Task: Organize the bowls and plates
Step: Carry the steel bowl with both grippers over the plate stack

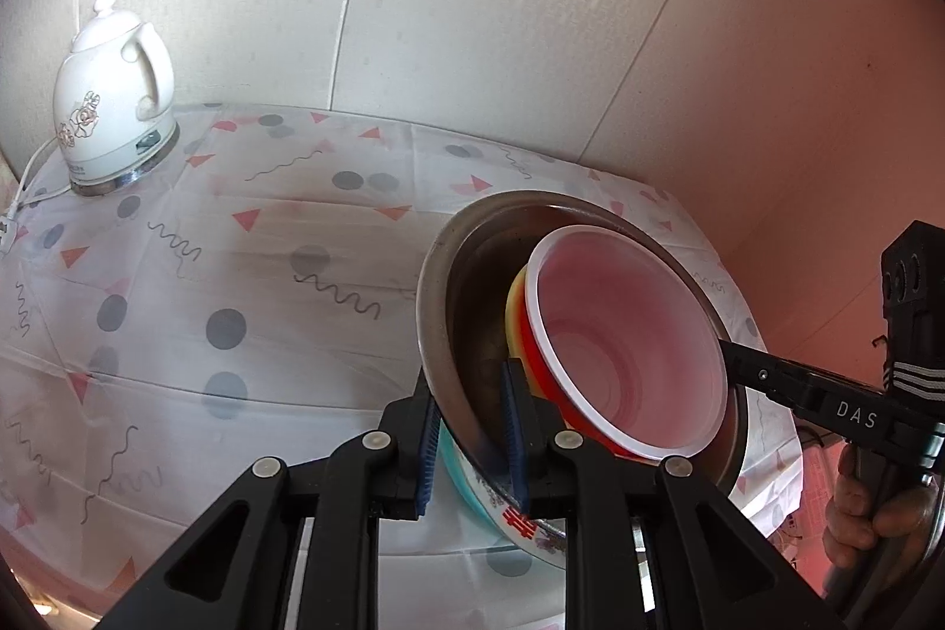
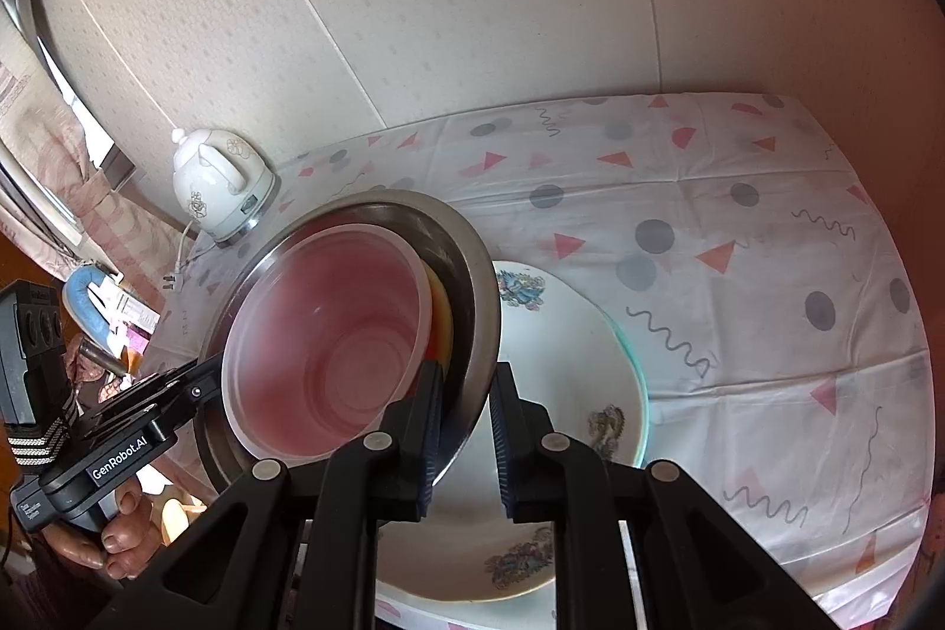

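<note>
A steel bowl point(image 1: 466, 287) is held tilted above the table, with a red paper bowl point(image 1: 626, 346) nested inside it. My left gripper point(image 1: 472, 432) is shut on the steel bowl's near rim. My right gripper point(image 2: 466, 423) is shut on the opposite rim of the steel bowl point(image 2: 472, 287); the red bowl's point(image 2: 331, 335) inside faces this view. Below them lies a large white plate point(image 2: 573, 370) with flower prints and a teal edge. It also shows under the steel bowl in the left wrist view point(image 1: 490, 506).
A white electric kettle point(image 1: 112, 98) stands at the table's back corner, also in the right wrist view point(image 2: 218, 181), with its cord trailing off. The tablecloth point(image 1: 236, 276) has dots and triangles. Walls close the back and right side.
</note>
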Demonstrator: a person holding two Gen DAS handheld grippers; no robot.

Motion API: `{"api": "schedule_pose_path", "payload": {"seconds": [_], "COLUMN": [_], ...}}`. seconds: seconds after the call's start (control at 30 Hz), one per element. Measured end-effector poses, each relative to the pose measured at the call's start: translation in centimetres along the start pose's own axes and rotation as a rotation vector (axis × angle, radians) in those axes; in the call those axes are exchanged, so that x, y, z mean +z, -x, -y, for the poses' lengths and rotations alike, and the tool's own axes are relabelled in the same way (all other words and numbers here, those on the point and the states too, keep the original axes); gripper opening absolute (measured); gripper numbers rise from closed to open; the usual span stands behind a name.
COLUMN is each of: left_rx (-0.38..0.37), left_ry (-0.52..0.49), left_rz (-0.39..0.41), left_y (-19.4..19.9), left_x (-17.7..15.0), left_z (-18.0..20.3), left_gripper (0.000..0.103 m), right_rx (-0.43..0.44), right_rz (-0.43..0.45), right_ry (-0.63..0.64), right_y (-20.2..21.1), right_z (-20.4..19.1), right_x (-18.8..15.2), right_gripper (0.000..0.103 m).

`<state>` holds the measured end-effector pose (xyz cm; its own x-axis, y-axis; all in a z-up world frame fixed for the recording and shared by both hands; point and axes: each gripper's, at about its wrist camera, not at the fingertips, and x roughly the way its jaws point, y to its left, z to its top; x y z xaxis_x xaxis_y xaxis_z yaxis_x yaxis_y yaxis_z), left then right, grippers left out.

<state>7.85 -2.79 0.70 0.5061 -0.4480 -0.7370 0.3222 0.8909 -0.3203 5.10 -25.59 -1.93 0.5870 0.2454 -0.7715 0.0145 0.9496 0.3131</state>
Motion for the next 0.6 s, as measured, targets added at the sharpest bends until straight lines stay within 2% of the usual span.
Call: {"api": "schedule_pose_path", "payload": {"seconds": [0.23,0.6], "left_rx": [-0.024,-0.043], "left_ry": [-0.040,-0.045], "left_rz": [-0.060,-0.150], "left_y": [-1.5,-4.1], "left_x": [-1.3,-3.0], "left_z": [1.6,2.2], "left_gripper": [0.021,0.021], "right_rx": [-0.040,-0.107], "right_rz": [-0.018,-0.048], "right_ry": [-0.036,-0.030], "right_y": [0.3,-0.5], "right_z": [2.0,3.0], "right_x": [-1.7,-2.8], "right_gripper": [0.016,0.016]}}
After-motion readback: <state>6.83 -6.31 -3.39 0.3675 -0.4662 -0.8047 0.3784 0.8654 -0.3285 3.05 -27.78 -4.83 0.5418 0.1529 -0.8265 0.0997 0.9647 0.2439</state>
